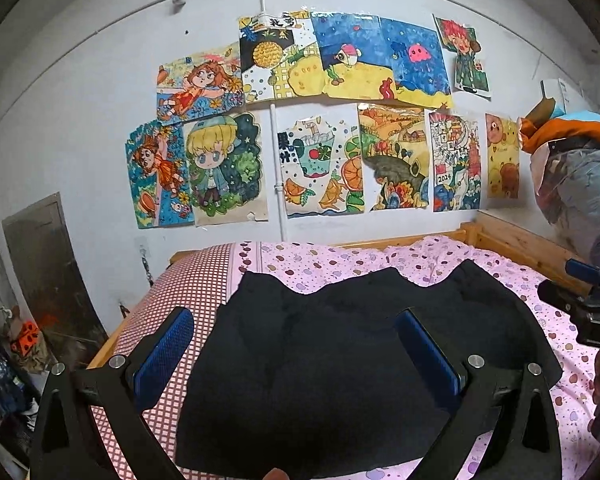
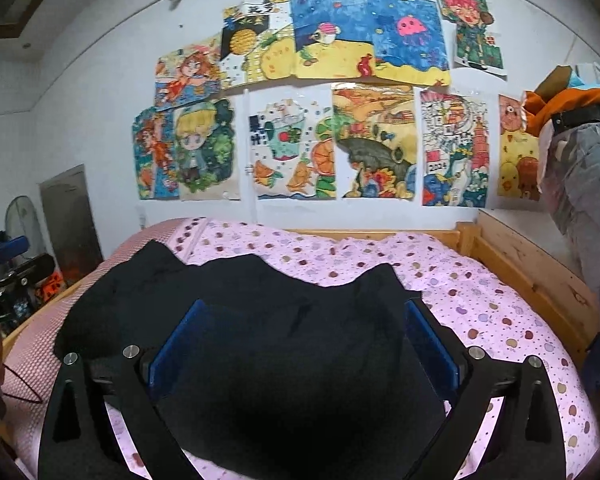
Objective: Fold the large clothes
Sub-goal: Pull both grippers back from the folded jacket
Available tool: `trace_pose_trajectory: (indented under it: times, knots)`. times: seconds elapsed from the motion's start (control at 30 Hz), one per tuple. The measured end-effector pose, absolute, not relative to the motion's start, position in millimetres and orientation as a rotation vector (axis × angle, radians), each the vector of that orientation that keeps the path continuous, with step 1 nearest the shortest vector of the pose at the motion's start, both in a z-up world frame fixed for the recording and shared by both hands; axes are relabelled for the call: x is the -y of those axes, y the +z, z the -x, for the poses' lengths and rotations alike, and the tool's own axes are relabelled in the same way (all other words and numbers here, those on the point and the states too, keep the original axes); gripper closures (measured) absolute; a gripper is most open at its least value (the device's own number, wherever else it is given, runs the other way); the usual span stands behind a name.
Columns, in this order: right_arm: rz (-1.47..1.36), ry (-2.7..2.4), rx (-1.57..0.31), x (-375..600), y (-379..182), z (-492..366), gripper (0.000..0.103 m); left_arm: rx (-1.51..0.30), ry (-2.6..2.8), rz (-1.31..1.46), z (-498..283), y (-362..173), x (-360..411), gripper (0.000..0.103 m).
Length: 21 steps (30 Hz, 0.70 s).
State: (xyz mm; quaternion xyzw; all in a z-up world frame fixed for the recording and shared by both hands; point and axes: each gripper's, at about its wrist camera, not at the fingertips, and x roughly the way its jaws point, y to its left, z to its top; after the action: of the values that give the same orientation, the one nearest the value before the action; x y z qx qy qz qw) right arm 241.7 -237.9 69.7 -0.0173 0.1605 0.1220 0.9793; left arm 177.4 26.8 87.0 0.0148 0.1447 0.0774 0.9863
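Bedroom with a pale blue-white wall (image 1: 100,128) behind a wooden-framed bed (image 2: 532,264). The bed carries a pink bedsheet printed with small coloured spots (image 1: 340,260); along its left edge lies a red-and-white checked cover (image 1: 196,280).

Nearest the cameras, the left gripper (image 1: 296,332), a black frame with blue textured pads, stands with its jaws wide apart and nothing between them; it hangs above the garment without touching it. The right gripper (image 2: 304,324), of the same build, likewise has its jaws spread wide and empty. In the right wrist view the left gripper appears at the left margin; in the left wrist view the right gripper appears at the right margin.

Beneath both grippers a large black fabric garment (image 1: 340,352) lies spread flat on the bed, reaching from the near edge toward the middle. Its left side overlaps the checked cover; its far edge is uneven, with raised corners.

Beyond the garment the bare spotted sheet runs to the far edge of the bed. At the far right corner stands a clear plastic bag of clothes (image 1: 576,184), topped by an orange fabric item (image 2: 572,100). On the wall hang colourful children's drawings (image 1: 320,120) in two rows.
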Motion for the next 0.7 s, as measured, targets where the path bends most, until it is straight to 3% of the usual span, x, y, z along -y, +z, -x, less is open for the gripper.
trace_pose_trajectory:
  times: [0.7]
  knots:
    - [-0.015,0.257,-0.291,240.2,92.5,-171.8,0.005,-0.277,0.150,-0.005,-109.4,102.5,-21.7,0.000]
